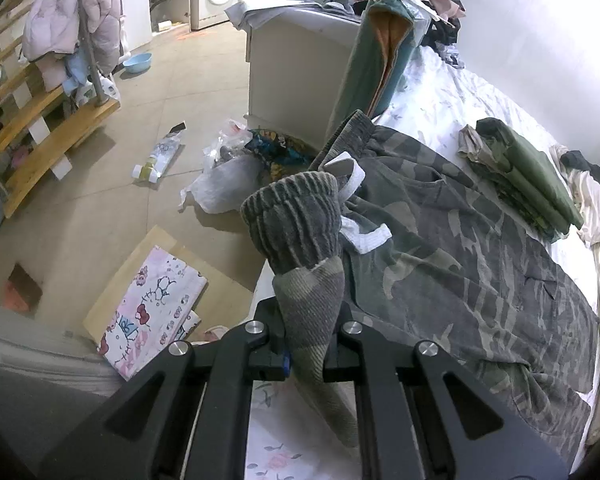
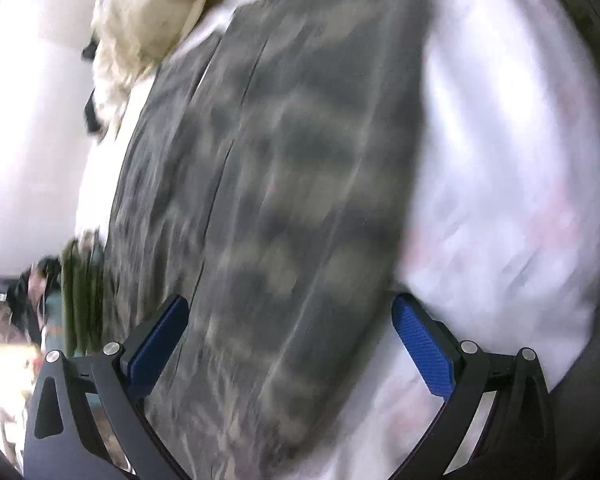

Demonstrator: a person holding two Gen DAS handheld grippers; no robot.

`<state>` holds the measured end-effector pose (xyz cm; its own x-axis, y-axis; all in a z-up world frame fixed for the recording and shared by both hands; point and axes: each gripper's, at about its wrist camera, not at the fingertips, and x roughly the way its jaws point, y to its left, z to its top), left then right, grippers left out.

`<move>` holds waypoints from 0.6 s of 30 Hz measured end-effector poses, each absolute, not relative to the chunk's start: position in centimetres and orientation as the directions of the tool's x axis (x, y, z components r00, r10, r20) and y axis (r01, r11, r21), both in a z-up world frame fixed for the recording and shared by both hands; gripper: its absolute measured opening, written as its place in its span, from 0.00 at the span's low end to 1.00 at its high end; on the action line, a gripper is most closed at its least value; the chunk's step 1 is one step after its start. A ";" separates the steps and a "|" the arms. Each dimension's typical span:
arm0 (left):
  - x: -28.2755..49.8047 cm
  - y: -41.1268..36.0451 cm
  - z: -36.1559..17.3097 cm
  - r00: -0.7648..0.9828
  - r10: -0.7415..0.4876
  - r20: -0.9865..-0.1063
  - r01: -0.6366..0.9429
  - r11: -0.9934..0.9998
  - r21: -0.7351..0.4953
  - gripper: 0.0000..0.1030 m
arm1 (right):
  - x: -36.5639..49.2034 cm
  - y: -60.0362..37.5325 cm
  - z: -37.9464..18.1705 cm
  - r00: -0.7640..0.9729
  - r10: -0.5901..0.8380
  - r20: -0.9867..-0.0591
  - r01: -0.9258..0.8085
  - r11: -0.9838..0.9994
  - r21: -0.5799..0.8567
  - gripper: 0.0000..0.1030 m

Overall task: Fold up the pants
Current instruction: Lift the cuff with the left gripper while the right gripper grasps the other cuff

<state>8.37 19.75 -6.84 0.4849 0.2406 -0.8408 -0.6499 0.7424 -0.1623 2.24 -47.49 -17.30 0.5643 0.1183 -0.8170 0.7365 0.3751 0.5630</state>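
While clamped on a ribbed grey cuff end, the left gripper [image 1: 306,344] holds up one leg of the grey-green camouflage cotton pants [image 1: 460,248]; the rest lies spread on the white floral bedsheet [image 1: 440,96]. Beside the pants: folded olive-green garment [image 1: 528,176]. Right gripper [image 2: 290,336]: fingers spread wide, holding nothing, above the pants [image 2: 292,184]; view blurred.

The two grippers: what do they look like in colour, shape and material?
Both are black linkage frames with round silver screws at the joints and triangular cut-outs in the arms. The right gripper has blue textured pads on its fingers. On the left gripper only a small blue piece shows. No cables, markings or sleeves are visible.
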 end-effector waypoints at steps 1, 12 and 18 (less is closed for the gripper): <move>8.4 19.8 -6.8 0.485 0.241 -0.841 -0.651 0.742 -0.162 0.06 | 1.6 -48.5 -17.3 0.577 0.134 -0.806 0.739 0.334 0.584 1.00; 8.4 19.8 -7.0 0.485 0.232 -0.843 -0.657 0.734 -0.176 0.06 | 4.1 -53.3 -17.3 0.506 0.131 -0.852 0.781 0.348 0.518 0.88; 8.5 19.8 -7.4 0.471 0.241 -0.849 -0.659 0.735 -0.158 0.06 | 6.8 -58.6 -15.6 0.510 -0.029 -0.860 0.818 0.326 0.474 0.48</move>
